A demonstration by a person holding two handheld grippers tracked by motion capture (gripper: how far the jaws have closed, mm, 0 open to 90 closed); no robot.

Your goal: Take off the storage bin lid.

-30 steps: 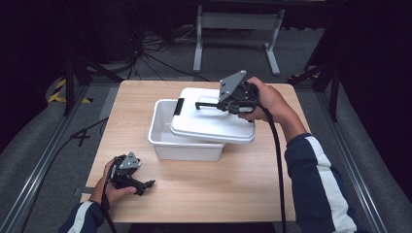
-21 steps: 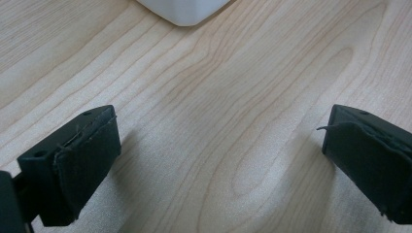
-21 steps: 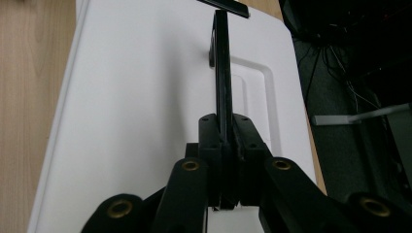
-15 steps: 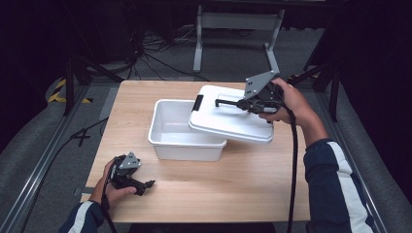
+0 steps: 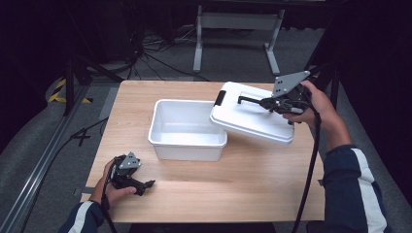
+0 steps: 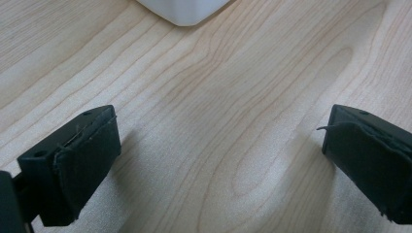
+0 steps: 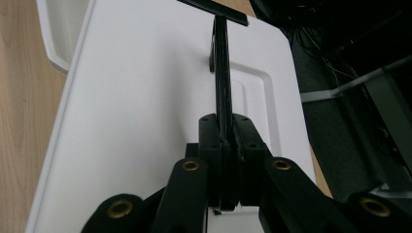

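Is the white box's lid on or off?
Off: the flat white plastic lid hangs tilted beside the open white plastic box, held by the right claw.

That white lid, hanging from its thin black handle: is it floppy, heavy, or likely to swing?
Probably stiff: the lid stays flat while the right gripper holds only its handle. Likely light thin plastic. It hangs tilted, so it might swing or twist.

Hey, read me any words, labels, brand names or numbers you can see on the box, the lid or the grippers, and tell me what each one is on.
None: the white box, its lid, the black handle, both grippers and the table show no text. The yellow-black floor stripes are a marking, not writing.
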